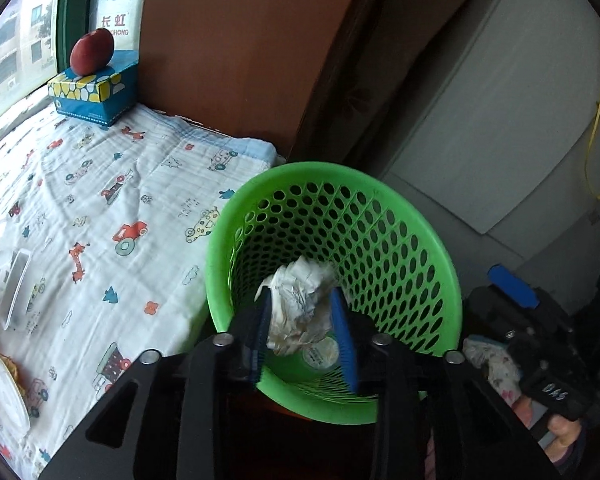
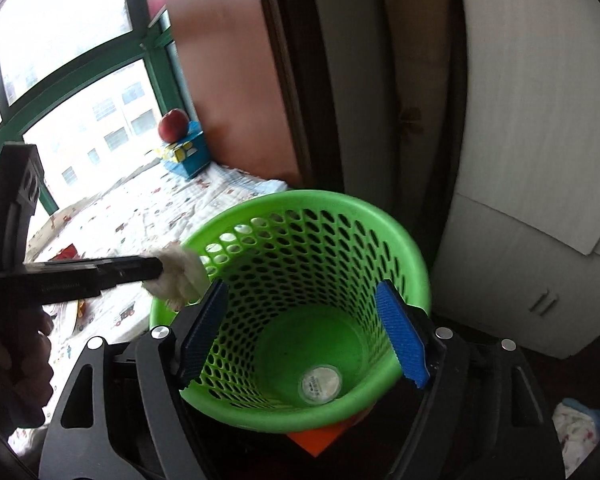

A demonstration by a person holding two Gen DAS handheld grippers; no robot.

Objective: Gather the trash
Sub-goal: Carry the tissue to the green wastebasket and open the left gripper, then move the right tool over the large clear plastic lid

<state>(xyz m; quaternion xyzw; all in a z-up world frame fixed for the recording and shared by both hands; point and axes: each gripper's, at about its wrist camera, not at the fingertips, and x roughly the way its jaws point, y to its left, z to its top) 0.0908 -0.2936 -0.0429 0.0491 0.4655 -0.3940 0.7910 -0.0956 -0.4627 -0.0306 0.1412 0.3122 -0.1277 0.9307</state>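
- Left wrist view: the left tool (image 1: 303,334) hung over the mouth of the green perforated plastic wastebasket (image 1: 415,248), with a crumpled white paper wad (image 1: 300,304) between its blue pads. The jaws looked slack around the wad rather than pressing it, so I judged the drop to be under way and not finished.
- On the worktop's printed cloth (image 1: 112,200), a clear plastic tray (image 1: 14,288) and a white plate (image 1: 0,392) lay at the near left edge and may have been what was left to collect. A red apple (image 1: 92,53) sat on a blue tissue box (image 1: 94,94) at the far corner, well apart.
- Right wrist view: the right tool (image 2: 305,338) stood wide apart and empty above the same basket. Only a round white sticker (image 2: 319,383) showed on the basket floor, so nothing had landed yet. The paper wad (image 2: 180,276) hovered at the basket's left rim.
- Nothing blocked the opening; the two tools were close together there.
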